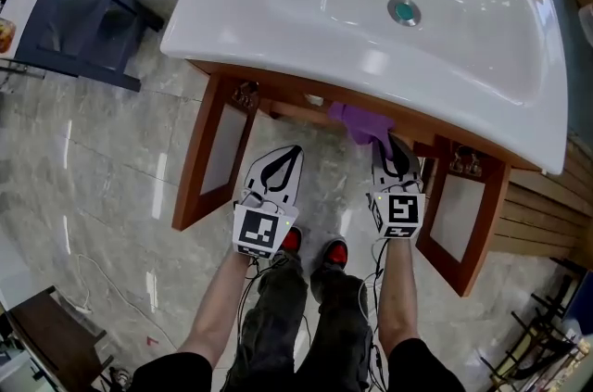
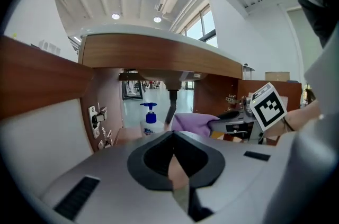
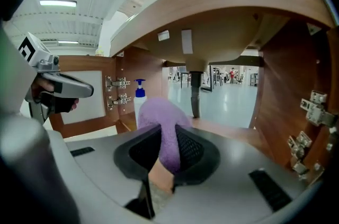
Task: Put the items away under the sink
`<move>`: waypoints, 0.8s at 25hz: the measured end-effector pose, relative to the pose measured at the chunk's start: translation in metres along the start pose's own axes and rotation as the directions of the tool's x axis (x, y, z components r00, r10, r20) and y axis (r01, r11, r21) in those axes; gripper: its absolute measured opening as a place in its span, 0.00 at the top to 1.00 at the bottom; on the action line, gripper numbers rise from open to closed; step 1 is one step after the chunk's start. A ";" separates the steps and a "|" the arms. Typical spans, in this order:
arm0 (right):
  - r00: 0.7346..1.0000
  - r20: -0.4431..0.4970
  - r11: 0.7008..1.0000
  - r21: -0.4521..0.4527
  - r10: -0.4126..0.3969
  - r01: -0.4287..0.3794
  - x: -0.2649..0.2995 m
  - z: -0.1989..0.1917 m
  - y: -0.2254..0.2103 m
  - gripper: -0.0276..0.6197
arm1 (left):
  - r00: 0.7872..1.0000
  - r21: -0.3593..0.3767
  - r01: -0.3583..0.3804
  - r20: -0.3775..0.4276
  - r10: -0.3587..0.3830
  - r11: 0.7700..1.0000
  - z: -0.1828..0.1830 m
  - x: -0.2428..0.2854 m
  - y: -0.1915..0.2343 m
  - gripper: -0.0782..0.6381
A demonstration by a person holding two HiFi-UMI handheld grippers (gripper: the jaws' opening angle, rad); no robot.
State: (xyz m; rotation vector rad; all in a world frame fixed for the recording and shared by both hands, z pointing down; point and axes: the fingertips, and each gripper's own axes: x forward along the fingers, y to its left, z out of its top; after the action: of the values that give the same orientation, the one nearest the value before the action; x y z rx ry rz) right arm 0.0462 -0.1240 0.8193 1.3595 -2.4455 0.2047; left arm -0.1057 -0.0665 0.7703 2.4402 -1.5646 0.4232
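Nothing fancy here: the white sink is sat on a wooden cabinet with both doors swung open. The purple cloth is held at the cabinet's mouth, pinched in the right gripper, whose jaws are nearly closed on it. It can be expected to be light, soft and floppy, best grabbed by a bunched fold. It looks fuzzy, lilac and crumpled. A blue-pump bottle is seen inside. The left gripper is closed up on nothing.

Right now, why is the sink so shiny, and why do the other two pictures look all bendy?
Head view: bright glare patches sit on the glossy sink, and light streaks on the floor. Left gripper view: the wide lens bows the wooden rail and darkens the corners. Right gripper view: same bending, and the purple cloth looks slightly blurry up close.
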 end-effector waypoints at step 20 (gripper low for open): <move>1.000 -0.010 1.000 0.028 0.004 -0.004 0.077 -0.036 -0.011 0.83 | 1.000 0.023 -0.018 -0.001 0.018 1.000 -0.046 0.037 0.027 0.88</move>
State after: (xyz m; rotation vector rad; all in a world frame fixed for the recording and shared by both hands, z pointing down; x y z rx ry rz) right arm 0.0260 -0.1811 0.8800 1.3615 -2.4464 0.2471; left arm -0.1215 -0.0937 0.8267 2.4442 -1.5908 0.4483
